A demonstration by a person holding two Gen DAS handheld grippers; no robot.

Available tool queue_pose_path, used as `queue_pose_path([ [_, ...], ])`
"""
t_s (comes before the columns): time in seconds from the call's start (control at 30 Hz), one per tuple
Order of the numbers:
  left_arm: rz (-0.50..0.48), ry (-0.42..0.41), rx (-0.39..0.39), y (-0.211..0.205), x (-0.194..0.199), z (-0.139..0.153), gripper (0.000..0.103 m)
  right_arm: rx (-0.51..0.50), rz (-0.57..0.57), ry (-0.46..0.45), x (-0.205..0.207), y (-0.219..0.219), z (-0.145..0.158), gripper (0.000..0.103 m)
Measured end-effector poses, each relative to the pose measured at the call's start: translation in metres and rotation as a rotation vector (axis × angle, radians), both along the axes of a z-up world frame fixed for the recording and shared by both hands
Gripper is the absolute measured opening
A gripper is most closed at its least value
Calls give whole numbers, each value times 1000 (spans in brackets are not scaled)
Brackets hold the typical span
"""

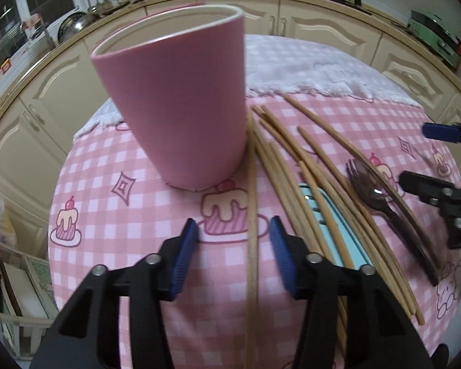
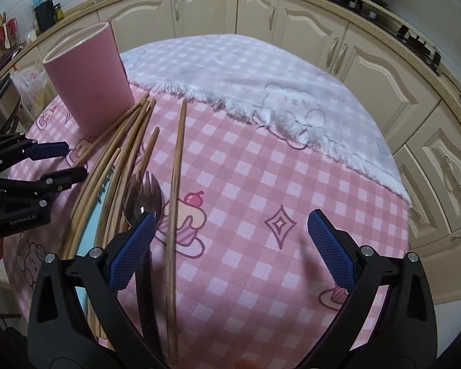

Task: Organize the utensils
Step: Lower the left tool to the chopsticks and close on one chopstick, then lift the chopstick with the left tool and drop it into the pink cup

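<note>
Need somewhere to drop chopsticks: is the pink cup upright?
Upright: the cup stands on its base on the cloth, rim up.

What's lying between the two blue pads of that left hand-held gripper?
In the left wrist view, one long wooden chopstick lies on the pink checked tablecloth between the left hand-held gripper pads, untouched.

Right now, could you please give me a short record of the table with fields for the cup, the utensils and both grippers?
cup: pink cup, upright, nothing seen inside it
chopsticks: wooden chopsticks loose on the checked cloth beside the cup
other utensils: dark spoon and fork lying among them
left gripper: open, one chopstick between its fingers, not pinched
right gripper: open wide, holding nothing
</note>
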State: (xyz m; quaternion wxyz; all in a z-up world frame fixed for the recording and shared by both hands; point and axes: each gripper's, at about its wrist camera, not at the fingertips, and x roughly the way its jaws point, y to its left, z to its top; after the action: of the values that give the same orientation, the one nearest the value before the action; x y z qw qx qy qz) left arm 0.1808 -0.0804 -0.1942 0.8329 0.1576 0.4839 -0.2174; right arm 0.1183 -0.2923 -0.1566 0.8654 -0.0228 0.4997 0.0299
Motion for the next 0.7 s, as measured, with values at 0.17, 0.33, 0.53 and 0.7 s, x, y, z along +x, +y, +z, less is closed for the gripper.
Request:
queue_pose_path([
  [0.17,-33,8,16,-7,-2,0,39,29,58,65,10,5,-10,76],
  [0.33,-50,28,12,-7,3,1,39,28,80,91,27,12,-14,68],
  [0.53,-80,35,8,-15,8,0,18,35,86,108,53,19,-12,34],
  [0.7,-87,12,9,-22,3,1,5,107,113,104,61,16,-11,6],
])
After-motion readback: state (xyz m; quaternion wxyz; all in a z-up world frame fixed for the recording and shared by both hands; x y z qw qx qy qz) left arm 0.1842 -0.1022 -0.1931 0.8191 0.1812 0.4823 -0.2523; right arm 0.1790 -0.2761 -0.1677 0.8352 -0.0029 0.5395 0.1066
